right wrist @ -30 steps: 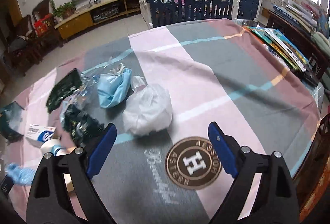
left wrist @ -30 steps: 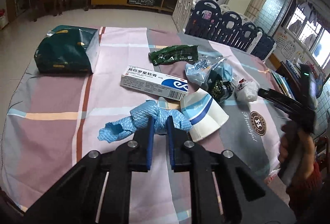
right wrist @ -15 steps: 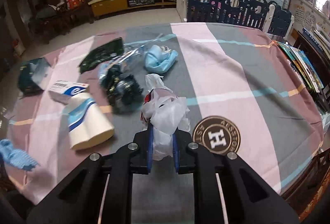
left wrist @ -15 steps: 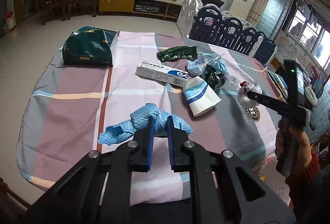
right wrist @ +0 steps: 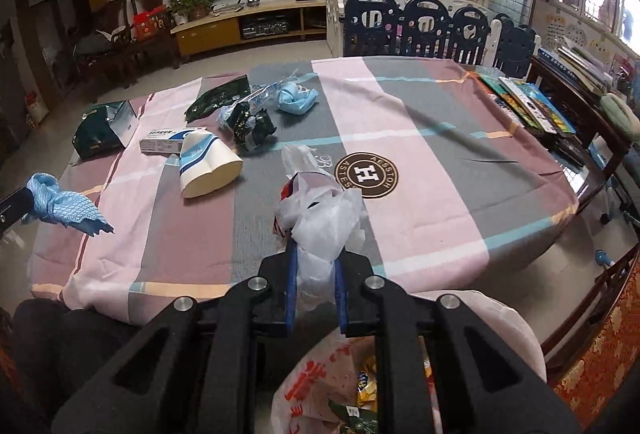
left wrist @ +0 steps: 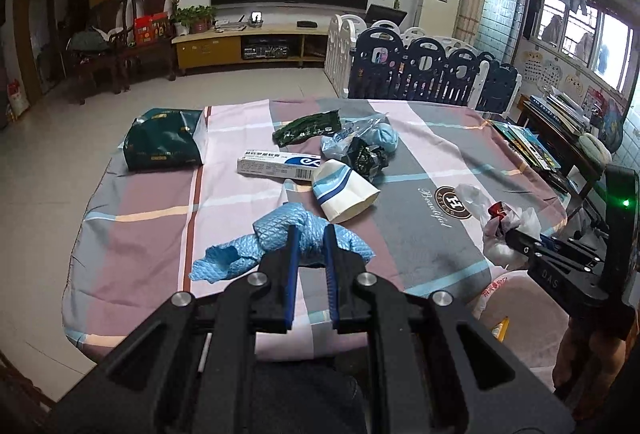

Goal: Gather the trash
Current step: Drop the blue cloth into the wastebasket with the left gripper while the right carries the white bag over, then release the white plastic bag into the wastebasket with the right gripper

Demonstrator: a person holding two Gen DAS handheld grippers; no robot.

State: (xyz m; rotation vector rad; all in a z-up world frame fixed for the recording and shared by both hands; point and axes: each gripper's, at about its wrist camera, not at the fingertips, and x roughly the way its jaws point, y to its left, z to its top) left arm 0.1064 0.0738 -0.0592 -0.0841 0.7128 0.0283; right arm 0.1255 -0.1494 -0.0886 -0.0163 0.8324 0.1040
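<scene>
Pinching a crumpled blue cloth [left wrist: 298, 234], the left gripper [left wrist: 309, 248] holds it above the bench [right wrist: 420, 194] near edge. The right gripper [right wrist: 314, 258] fingers are clenched on a white plastic bag [right wrist: 320, 218], raised just in front of the round "H" logo [right wrist: 367, 175] reading "AESSTOH", beside "Beautiful". Left of the logo lie a paper cup [right wrist: 206, 170] and a medicine box [left wrist: 278, 164].

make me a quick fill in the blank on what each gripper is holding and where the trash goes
1. The left gripper is shut on a crumpled ____ cloth.
2. The right gripper is shut on a white plastic ____.
3. The paper cup lies on its ____ on the tablecloth.

Missing words: blue; bag; side
</scene>
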